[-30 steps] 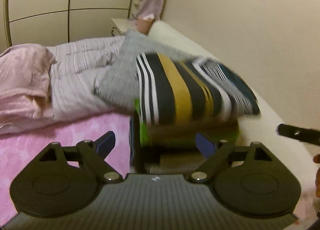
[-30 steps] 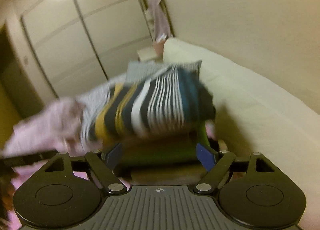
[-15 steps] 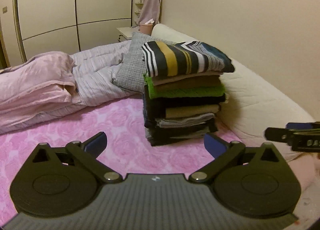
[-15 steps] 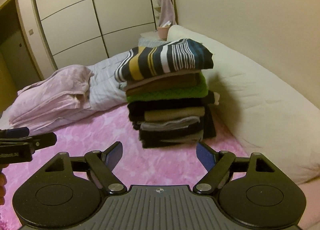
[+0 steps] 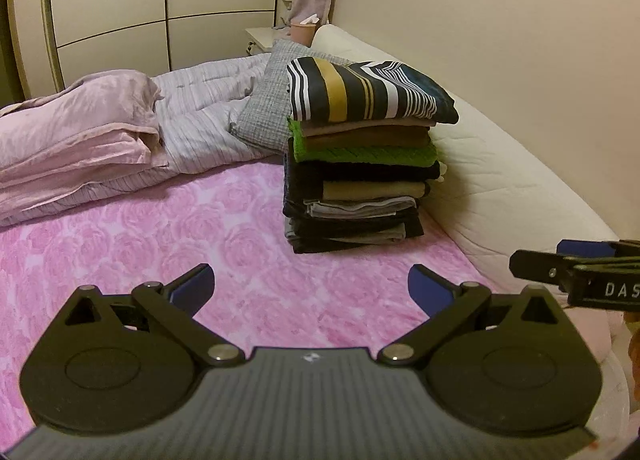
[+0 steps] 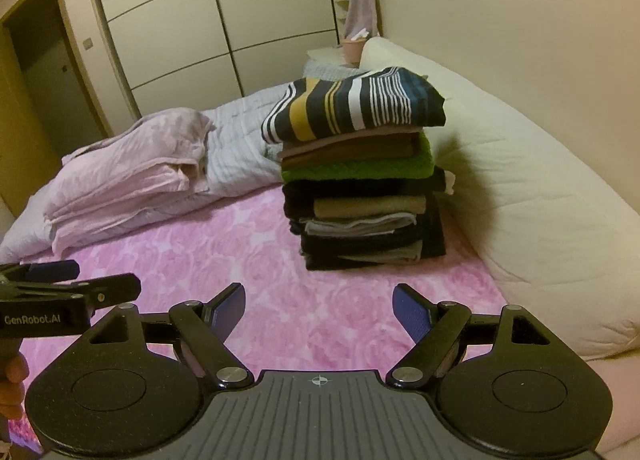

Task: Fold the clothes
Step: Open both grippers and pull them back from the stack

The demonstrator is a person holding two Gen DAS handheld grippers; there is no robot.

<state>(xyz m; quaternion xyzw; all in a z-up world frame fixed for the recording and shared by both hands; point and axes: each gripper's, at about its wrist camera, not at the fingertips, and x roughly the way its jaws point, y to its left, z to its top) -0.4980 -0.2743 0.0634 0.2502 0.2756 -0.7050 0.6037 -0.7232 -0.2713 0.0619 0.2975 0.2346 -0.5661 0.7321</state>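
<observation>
My left fingers [image 5: 311,287] have just spread wide with nothing between them, and both hands are drawn back from the stack of folded clothes [image 5: 362,176], which a second ago filled my view. The striped shirt [image 5: 368,90] now lies on top, near the bed's [image 5: 240,244] right edge beside the cream bolster [image 5: 500,180]. I judge that placement done. My right fingers [image 6: 319,310] hang released too, both angled down over the pink sheet.
</observation>
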